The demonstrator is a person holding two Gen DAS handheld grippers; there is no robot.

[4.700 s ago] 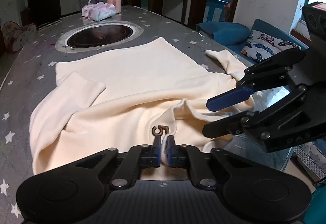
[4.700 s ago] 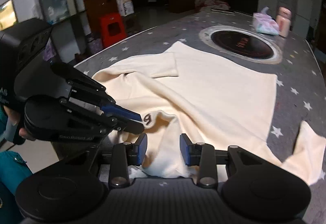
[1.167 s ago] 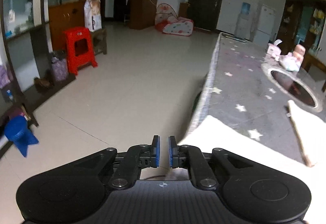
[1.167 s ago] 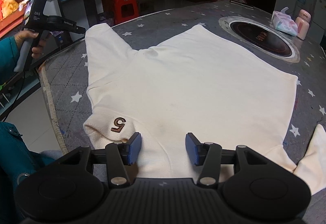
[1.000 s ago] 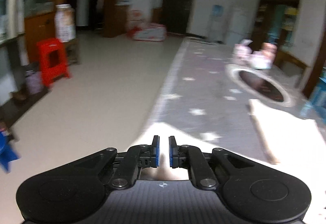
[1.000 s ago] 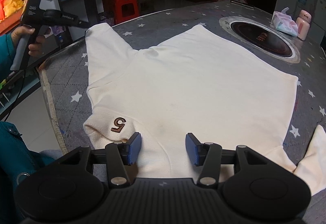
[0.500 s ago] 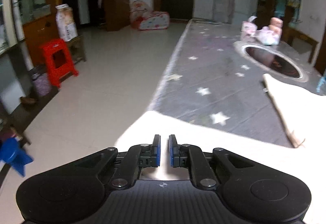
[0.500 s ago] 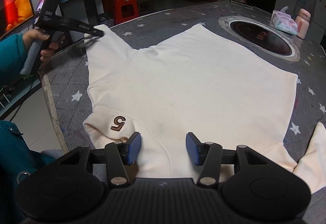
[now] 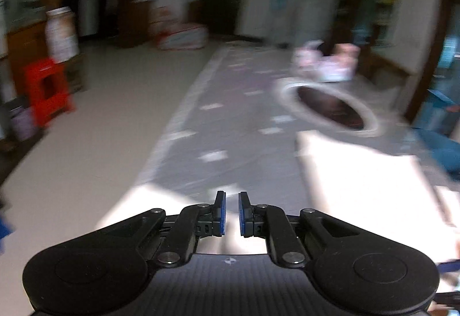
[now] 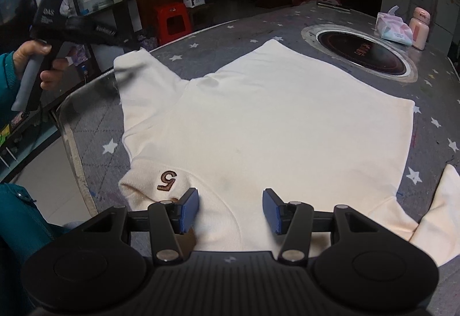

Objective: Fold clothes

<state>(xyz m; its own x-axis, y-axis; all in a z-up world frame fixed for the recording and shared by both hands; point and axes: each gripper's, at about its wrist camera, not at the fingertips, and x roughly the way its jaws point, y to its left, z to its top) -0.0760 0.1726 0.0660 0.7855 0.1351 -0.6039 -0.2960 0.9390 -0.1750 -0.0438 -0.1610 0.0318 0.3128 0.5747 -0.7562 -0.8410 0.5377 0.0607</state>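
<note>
my right gripper (image 10: 231, 211) hung wide apart with nothing between its pads, just over the near edge of the cream sweater (image 10: 258, 126), which lay spread flat on the grey star-patterned table (image 10: 95, 126) with its collar and brown "5" patch (image 10: 167, 180) beside my left pad. my left gripper (image 9: 231, 214) showed only a narrow gap between its blue pads and held nothing; in the right wrist view it sat blurred at the tip of the far sleeve (image 10: 135, 68), and i could not tell whether it touched the cloth. beyond the hem sat the round inset burner (image 10: 360, 54), a tissue pack (image 10: 394, 30) and a pink bottle (image 10: 419, 28).
</note>
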